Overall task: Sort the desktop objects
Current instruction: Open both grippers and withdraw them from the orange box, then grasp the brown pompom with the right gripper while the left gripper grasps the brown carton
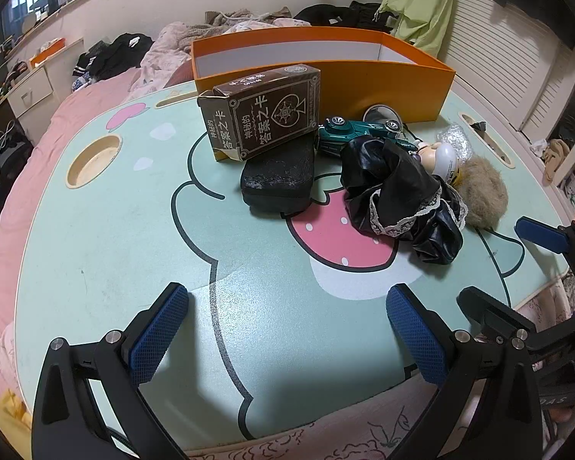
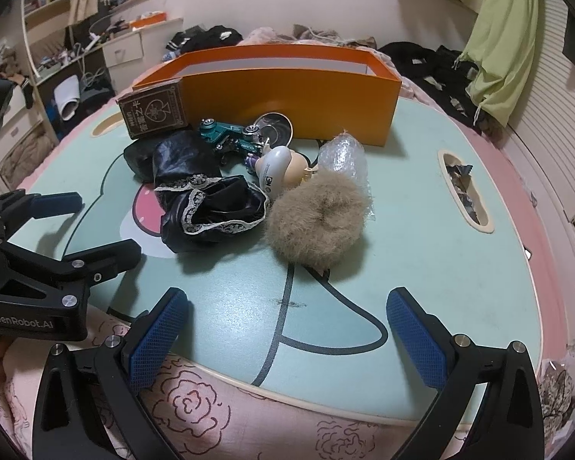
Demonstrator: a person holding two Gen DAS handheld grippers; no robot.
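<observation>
Both tongs, left (image 1: 287, 329) and right (image 2: 287, 329), stand wide open, holding nothing. Just before the orange box (image 1: 395, 86) on the worktop (image 1: 96, 253) lie a card box (image 1: 264, 119), toy car (image 1: 358, 132), black cloth (image 2: 207, 203), figurine (image 2: 280, 166) and fur ball (image 2: 318, 220), bunched together.

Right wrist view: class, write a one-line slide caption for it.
Open right gripper above a lap table with a fluffy scrunchie, black cloth and orange box.
</observation>
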